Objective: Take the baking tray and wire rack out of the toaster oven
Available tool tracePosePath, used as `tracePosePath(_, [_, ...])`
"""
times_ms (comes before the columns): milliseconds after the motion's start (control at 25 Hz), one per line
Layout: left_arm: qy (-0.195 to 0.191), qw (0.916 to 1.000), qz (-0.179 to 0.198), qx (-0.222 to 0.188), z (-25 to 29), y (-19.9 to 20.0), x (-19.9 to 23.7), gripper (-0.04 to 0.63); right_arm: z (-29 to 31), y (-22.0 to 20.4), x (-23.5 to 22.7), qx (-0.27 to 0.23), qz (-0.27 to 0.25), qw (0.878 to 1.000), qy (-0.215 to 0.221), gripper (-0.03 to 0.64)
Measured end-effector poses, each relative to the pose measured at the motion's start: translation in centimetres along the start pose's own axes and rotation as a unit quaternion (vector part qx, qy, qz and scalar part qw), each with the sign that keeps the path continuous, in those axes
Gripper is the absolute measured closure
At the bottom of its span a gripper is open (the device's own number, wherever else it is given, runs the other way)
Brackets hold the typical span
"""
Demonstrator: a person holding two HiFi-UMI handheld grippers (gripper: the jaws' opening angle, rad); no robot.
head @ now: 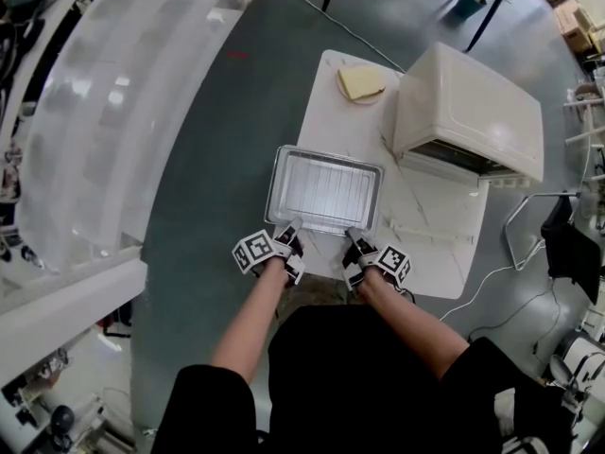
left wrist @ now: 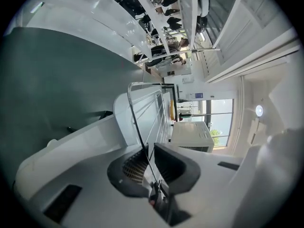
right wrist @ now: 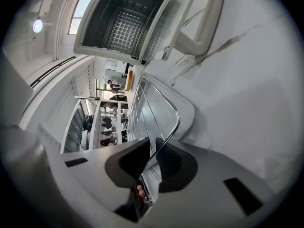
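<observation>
The metal baking tray (head: pixel 275 185) lies on the white table (head: pixel 321 102) with the wire rack (head: pixel 326 187) in it. My left gripper (head: pixel 291 231) is at the near left corner and my right gripper (head: pixel 353 240) at the near right corner. In the left gripper view the rack's front wire (left wrist: pixel 137 122) runs between the jaws of the left gripper (left wrist: pixel 151 152), with a slim gap showing. In the right gripper view the rack's wire (right wrist: pixel 167 99) also passes between slightly parted jaws of the right gripper (right wrist: pixel 154 153). The white toaster oven (head: pixel 468 112) stands at the back right, its cavity (right wrist: pixel 126 25) open and empty.
A plate with a yellow slice (head: pixel 360 84) sits at the table's far end. The oven's open door and handle (right wrist: pixel 209 25) lie just beyond the tray on the right. A cable (head: pixel 492 282) trails off the table onto the grey floor. A long white counter (head: pixel 113 130) runs on the left.
</observation>
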State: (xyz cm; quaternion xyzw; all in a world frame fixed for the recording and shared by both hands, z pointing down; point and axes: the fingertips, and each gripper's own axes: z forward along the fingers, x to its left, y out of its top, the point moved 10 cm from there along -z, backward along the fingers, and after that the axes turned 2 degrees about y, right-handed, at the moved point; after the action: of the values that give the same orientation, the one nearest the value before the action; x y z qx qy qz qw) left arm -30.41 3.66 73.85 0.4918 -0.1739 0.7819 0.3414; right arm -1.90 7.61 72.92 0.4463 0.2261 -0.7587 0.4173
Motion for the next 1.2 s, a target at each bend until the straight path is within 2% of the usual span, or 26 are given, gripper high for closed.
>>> tracePosePath(120, [0.012,0.9998,0.018,-0.003,-0.5,-0.3,-0.5,0.557,0.1,-0.2,0.1,-0.004,0.013,1.0,-0.009,0.563])
tracePosePath(200, [0.012,0.9994,0.031,-0.01,-0.9,-0.7,-0.6,0.516,0.0,-0.2,0.2,-0.006,0.022,1.0,-0.017,0.563])
tracePosePath(240, [0.012,0.9992,0.034,-0.014,-1.2,-1.0,-0.6,0.495,0.0,-0.3,0.2,-0.009,0.026,1.0,-0.016,0.563])
tracePosePath(360, [0.016,0.9989,0.034,-0.027,-2.0,-1.8,-0.5,0.491,-0.1,-0.2,0.2,-0.023,0.03,0.999,-0.015,0.563])
tracePosePath(640, [0.02,0.9993,0.015,-0.027,-1.5,-2.0,0.3,0.5,0.2,-0.5,0.2,-0.017,0.031,0.999,-0.006,0.563])
tracePosePath(760, [0.025,0.9993,0.01,-0.023,-1.1,-1.9,0.1,0.514,0.0,-0.4,0.6,-0.006,0.025,0.999,-0.024,0.563])
tracePosePath(960, [0.03,0.9993,0.011,-0.017,-0.9,-1.7,0.0,0.534,-0.1,-0.6,1.1,0.001,0.044,0.997,-0.057,0.555])
tracePosePath(1200, [0.017,0.9992,-0.001,-0.035,-0.9,-1.4,0.6,0.554,0.4,-0.7,1.7,0.005,0.069,0.996,-0.064,0.53])
